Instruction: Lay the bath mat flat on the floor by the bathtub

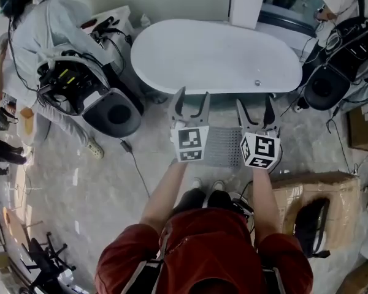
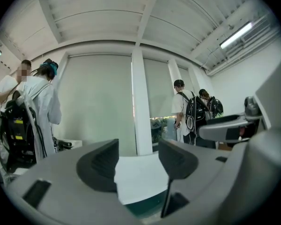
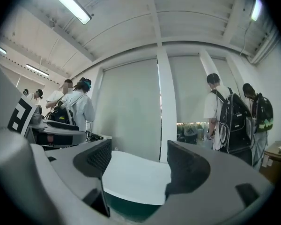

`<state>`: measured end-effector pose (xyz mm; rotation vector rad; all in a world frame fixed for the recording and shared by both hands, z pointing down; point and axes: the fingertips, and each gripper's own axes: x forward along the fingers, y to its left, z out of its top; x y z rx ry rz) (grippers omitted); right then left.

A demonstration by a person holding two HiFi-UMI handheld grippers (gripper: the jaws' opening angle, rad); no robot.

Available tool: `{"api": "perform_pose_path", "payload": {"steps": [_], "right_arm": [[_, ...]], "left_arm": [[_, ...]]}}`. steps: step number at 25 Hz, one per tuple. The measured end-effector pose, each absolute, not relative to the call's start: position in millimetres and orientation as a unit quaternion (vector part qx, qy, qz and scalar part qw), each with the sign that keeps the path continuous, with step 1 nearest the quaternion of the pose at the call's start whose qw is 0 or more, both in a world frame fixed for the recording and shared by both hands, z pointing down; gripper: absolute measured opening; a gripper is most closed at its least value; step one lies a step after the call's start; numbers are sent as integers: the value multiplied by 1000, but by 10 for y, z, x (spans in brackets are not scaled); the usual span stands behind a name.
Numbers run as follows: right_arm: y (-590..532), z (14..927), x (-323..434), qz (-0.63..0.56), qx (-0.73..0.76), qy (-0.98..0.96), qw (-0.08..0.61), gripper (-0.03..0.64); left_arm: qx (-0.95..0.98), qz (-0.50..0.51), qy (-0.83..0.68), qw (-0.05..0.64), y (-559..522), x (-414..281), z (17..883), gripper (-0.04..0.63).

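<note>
A white oval bathtub (image 1: 214, 57) stands on the stone floor. A grey ribbed bath mat (image 1: 224, 147) lies flat on the floor just in front of it, partly hidden by the two marker cubes. My left gripper (image 1: 192, 103) hovers over the mat's left edge, open and empty. Over the mat's right edge my right gripper (image 1: 256, 111) is open and empty too. In the left gripper view the gripper (image 2: 138, 165) points level at the tub's rim (image 2: 140, 177). The right gripper view shows its gripper (image 3: 138, 165) facing the tub (image 3: 136, 177) the same way.
Black backpack rigs sit on the floor at the left (image 1: 113, 112) and at the right (image 1: 322, 87) of the tub. A cardboard box (image 1: 313, 195) lies at my right. People stand at both sides. A white pillar (image 1: 248, 2) rises behind the tub. A cable (image 1: 135, 164) crosses the floor.
</note>
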<state>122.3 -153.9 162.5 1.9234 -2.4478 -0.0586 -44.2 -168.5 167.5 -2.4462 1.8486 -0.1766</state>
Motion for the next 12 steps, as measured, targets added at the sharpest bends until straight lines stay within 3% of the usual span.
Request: {"api": "perform_pose_path", "payload": {"steps": [12], "right_arm": [[-1435, 1000, 1042, -62, 607, -792, -15, 360]], "left_arm": [[-798, -31, 599, 62, -1591, -432, 1128, 259]]}}
